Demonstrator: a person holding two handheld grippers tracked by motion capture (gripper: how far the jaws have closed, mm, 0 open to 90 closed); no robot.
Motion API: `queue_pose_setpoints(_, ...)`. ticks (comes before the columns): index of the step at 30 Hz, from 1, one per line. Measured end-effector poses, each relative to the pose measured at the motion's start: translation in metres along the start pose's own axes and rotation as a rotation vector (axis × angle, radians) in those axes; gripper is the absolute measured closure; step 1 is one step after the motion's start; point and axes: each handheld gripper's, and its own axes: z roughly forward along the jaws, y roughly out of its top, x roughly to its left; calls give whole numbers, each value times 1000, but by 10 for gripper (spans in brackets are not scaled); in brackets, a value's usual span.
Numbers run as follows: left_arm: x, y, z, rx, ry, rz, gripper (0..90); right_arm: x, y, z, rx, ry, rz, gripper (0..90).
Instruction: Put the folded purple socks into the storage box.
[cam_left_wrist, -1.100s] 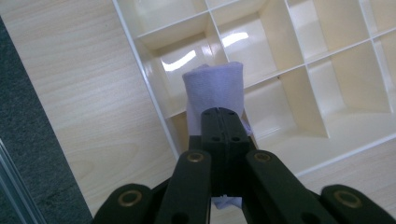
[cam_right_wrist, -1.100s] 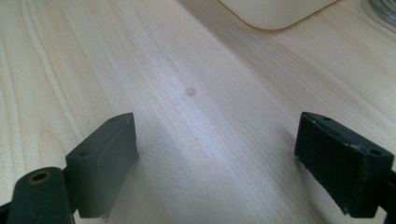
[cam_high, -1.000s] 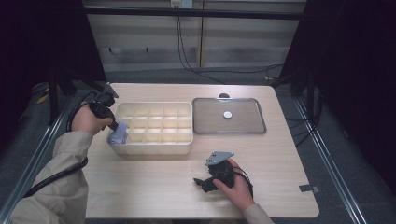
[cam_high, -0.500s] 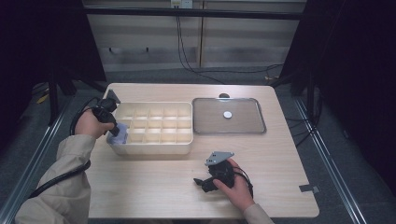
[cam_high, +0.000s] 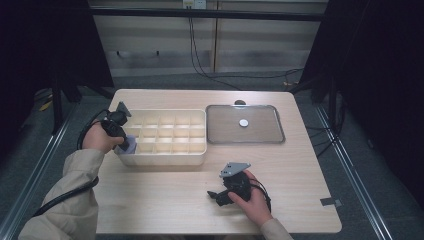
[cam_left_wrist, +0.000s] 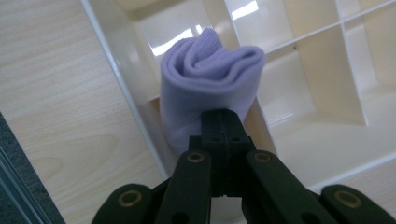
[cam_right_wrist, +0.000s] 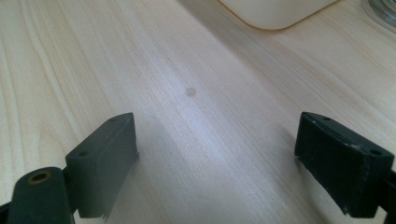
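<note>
A rolled lilac cloth (cam_left_wrist: 205, 79) hangs over the near left corner of the cream compartment box (cam_high: 165, 135). My left gripper (cam_left_wrist: 223, 122) is shut on the roll, which sits above the box's left wall. In the high view the same cloth (cam_high: 129, 144) shows at the box's near left corner, under my left gripper (cam_high: 122, 136). My right gripper (cam_high: 216, 195) rests low on the wood near the table's front, jaws wide open with nothing between them. In the right gripper view its fingers (cam_right_wrist: 105, 158) frame bare wood.
A grey tray (cam_high: 260, 136) with a clear lid and a small white disc (cam_high: 243, 122) lies right of the box. The box's corner (cam_right_wrist: 275, 11) shows ahead of the right gripper. The table's front edge is just behind the right hand.
My left gripper has carried the lilac cloth a little forward and right, toward the box's near left corner. The right gripper has stayed put.
</note>
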Motion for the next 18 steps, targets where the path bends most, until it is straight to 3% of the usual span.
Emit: queue_pose_setpoints(18, -2, -7, 23, 12, -21, -4, 900, 0, 0, 0, 2, 1, 0, 123)
